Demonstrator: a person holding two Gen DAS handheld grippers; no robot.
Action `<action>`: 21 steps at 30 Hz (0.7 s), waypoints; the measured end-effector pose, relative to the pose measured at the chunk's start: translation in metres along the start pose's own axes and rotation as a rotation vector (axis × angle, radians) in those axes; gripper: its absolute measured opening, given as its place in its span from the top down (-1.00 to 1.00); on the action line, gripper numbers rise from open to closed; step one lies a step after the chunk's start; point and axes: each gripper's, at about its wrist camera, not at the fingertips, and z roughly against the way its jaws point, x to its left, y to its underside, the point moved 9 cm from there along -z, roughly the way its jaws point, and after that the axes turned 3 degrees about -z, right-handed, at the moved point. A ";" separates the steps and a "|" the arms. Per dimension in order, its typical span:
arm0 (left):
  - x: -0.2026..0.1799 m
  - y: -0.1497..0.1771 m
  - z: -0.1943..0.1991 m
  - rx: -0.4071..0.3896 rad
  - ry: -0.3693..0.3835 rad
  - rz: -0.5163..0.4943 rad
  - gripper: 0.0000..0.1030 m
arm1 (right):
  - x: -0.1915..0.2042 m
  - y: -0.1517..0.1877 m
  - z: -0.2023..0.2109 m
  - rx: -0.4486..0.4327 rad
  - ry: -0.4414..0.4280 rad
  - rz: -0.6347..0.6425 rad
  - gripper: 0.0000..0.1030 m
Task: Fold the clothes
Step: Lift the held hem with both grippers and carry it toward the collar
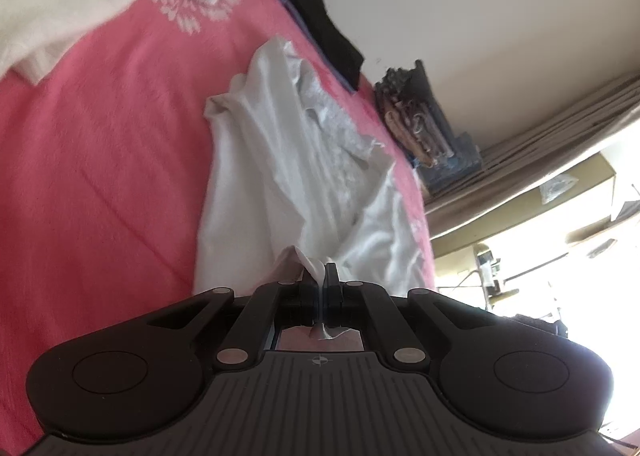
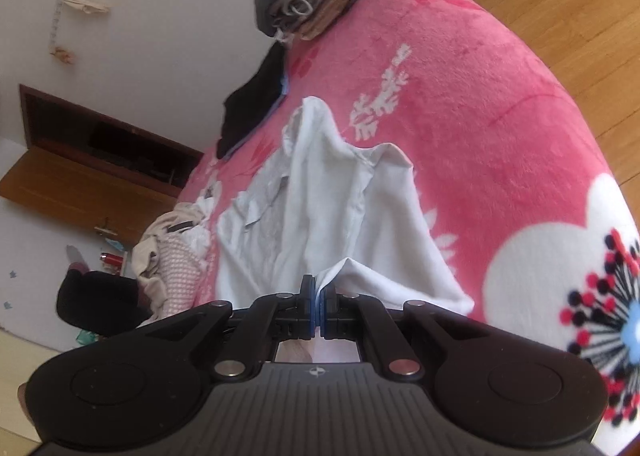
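Pinching the white shirt [image 1: 280, 160] tight, left gripper [image 1: 320, 276] and right gripper [image 2: 319, 288] lift its edge off the pink blanket [image 2: 480, 116], looking ready to spread it flat before folding.

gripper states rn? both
Left gripper: closed on an edge of the white shirt.
Right gripper: closed on another edge of the same shirt.

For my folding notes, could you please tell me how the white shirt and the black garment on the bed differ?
The white shirt is spread out and rumpled, pinched by both hand-held grippers, left and right; the black garment lies ungripped, compact, at the bed's wall-side edge. Both rest on the pink blanket.
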 end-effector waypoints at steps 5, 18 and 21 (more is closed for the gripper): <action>0.020 -0.008 -0.009 0.012 0.000 0.061 1.00 | -0.023 -0.009 -0.024 0.011 0.028 -0.082 0.96; 0.027 -0.064 -0.022 -0.081 0.030 0.139 1.00 | -0.003 -0.063 -0.056 -0.064 0.009 -0.075 0.96; 0.024 -0.084 -0.026 -0.114 0.045 0.141 1.00 | 0.008 -0.080 -0.063 -0.084 -0.001 -0.055 0.96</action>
